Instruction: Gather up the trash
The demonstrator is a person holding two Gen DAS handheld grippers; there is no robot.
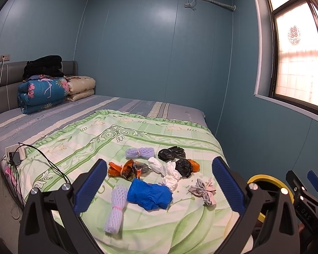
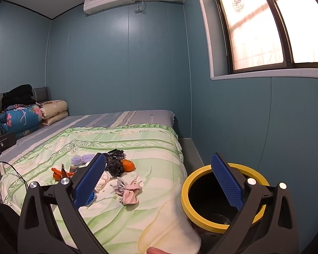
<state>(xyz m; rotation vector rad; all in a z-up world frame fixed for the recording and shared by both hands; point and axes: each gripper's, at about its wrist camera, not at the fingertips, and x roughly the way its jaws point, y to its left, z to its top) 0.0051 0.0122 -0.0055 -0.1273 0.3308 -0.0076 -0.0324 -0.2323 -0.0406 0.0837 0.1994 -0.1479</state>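
Hovering both grippers over the near end of the green quilt, we have blue wall close on the right and the yellow-rimmed bin standing in the gap just off the bed's right corner. Trash sits clustered mid-quilt: blue plastic bag, foam net sleeve, orange wrapper, black bags, pink-grey rag. Left gripper and right gripper are both spread wide, gripping and touching nothing.

Crumpled bags, wrappers and foam nets lay scattered on the green bedspread; the yellow-rimmed bin stood beside the bed.
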